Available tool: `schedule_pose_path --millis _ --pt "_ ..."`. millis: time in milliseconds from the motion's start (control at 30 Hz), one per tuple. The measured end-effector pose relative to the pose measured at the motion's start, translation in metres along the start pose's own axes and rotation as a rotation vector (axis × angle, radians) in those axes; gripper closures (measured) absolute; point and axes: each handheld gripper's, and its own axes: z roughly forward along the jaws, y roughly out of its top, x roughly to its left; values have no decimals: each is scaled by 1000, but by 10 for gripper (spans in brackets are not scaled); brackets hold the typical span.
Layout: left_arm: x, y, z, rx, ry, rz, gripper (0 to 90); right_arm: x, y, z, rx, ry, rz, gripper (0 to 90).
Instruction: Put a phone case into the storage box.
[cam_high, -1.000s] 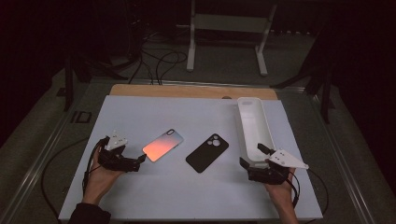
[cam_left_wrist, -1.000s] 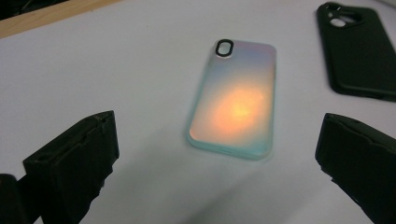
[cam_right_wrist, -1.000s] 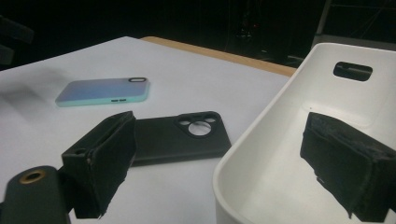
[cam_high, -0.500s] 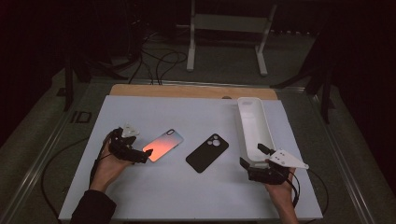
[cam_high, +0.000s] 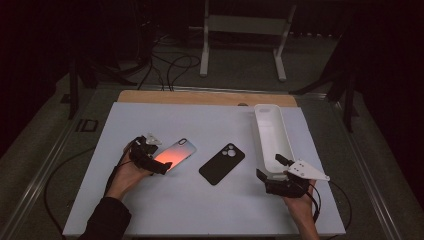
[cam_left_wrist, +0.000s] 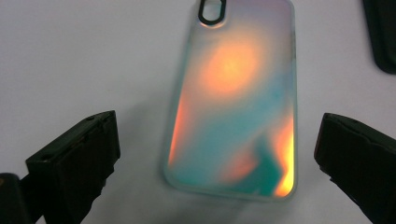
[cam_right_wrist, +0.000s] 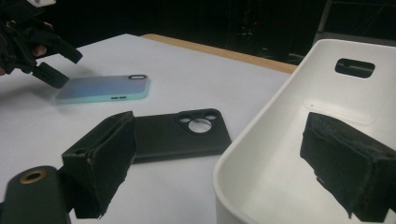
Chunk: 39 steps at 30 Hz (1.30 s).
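An iridescent orange and teal phone case (cam_high: 175, 152) (cam_left_wrist: 238, 102) lies flat on the white table top (cam_high: 200, 215). My left gripper (cam_high: 161, 159) (cam_left_wrist: 218, 140) is open, with its jaws straddling the case's near end without touching it. To the right of that case lies a black phone case (cam_high: 222, 163) (cam_right_wrist: 182, 135), camera cut-outs up. Beside the near end of a long white tray (cam_high: 272, 140) (cam_right_wrist: 289, 140), my right gripper (cam_high: 270, 167) (cam_right_wrist: 219, 140) is open and holds nothing. The right gripper view shows the left gripper (cam_right_wrist: 65, 67) at the pale case (cam_right_wrist: 105, 87).
The tray is empty and has a handle slot (cam_right_wrist: 355, 67) at its far end. A wooden strip (cam_high: 200, 97) runs along the table's far edge. Beyond it are a white stand (cam_high: 245, 30) and cables (cam_high: 165, 65) on the dark floor.
My left gripper has moved right and forward, from beside the iridescent case to straddling its near end. The right gripper and both cases have stayed put.
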Motion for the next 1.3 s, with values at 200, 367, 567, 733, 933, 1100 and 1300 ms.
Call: schedule_pose_path --millis 200,367,567,733,933,1100,1300 --pt "0 0 8 29 -19 -1 19 0 0 0 2 1 0 106" --pt "-2 0 12 44 -27 10 24 0 -1 1 2 1 -3 106" --pt "-5 -1 20 68 -19 22 58 0 -1 0 5 -2 1 106" --pt "-5 -1 22 75 -29 15 85 0 -1 1 6 -1 4 106" --pt "-5 1 20 103 -37 17 149 1 -1 1 11 2 -2 107" --pt "-8 1 20 101 -25 31 163 1 -1 1 9 2 -3 107" --pt "-9 -2 18 72 -13 18 172 0 -1 1 12 4 1 107"
